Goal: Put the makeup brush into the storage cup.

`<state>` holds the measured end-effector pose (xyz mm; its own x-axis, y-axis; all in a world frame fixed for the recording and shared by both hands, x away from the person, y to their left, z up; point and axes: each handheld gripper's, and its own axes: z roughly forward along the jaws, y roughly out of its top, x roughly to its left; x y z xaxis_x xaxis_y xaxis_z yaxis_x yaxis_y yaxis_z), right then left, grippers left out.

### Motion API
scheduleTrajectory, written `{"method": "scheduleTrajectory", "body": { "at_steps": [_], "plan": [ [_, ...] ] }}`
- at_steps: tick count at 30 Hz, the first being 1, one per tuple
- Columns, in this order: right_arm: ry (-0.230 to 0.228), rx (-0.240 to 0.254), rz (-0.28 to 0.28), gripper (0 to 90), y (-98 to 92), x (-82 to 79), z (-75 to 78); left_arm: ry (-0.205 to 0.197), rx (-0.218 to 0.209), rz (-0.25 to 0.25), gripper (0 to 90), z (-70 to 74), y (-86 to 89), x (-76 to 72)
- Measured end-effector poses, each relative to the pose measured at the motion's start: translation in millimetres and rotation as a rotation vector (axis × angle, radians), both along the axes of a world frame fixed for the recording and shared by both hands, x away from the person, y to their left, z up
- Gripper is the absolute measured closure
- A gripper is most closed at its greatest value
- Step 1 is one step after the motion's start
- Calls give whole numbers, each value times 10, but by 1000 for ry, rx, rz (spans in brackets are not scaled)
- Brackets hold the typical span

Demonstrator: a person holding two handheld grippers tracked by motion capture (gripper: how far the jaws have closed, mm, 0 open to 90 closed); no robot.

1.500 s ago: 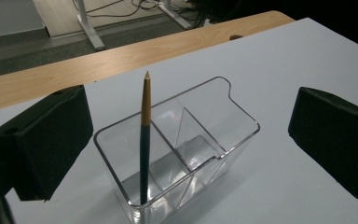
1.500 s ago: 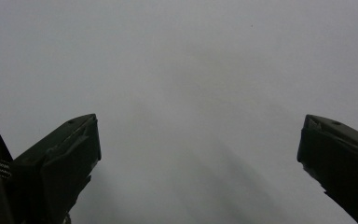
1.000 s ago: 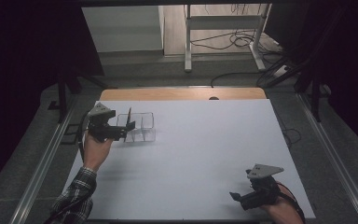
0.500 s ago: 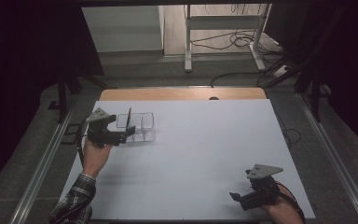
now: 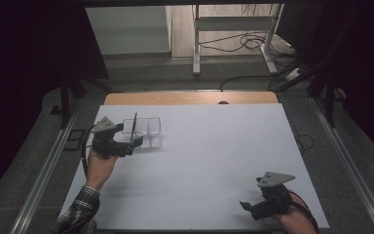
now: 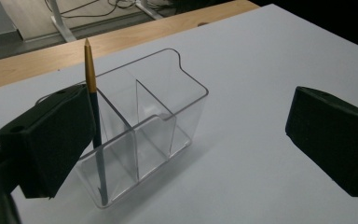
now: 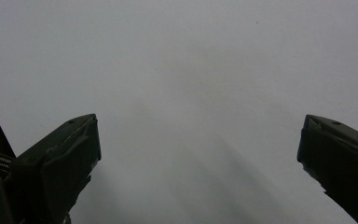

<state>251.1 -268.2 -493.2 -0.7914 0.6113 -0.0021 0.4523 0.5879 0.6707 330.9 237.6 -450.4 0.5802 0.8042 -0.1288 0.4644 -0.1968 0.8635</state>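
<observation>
Now the pencil (image 6: 92, 107) stands just beside the left gripper (image 6: 186, 140).

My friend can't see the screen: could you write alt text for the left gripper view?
A clear plastic organizer with compartments stands on a white table, a gold-tipped dark pencil upright in its nearest compartment. Two black fingers stand wide apart, empty.

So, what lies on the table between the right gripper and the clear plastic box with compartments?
Nothing: in the high view the white table is bare between the right gripper and the clear plastic compartment box, which holds a dark pen with a gold tip.
</observation>
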Motion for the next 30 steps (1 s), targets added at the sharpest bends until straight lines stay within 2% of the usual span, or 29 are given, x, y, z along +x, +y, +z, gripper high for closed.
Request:
{"method": "scheduleTrajectory", "body": {
  "at_steps": [3, 10, 30],
  "plan": [
    [0, -1, 1, 0, 1, 0, -1, 4, 24, -10, 18, -14, -21, -22],
    [1, -5, 3, 0, 2, 1, -1, 9, 38, -17, 17, -26, -33, -88],
    [6, 0, 1, 0, 4, -1, 0, 12, 13, -20, 16, -8, -25, -273]
  ]
}}
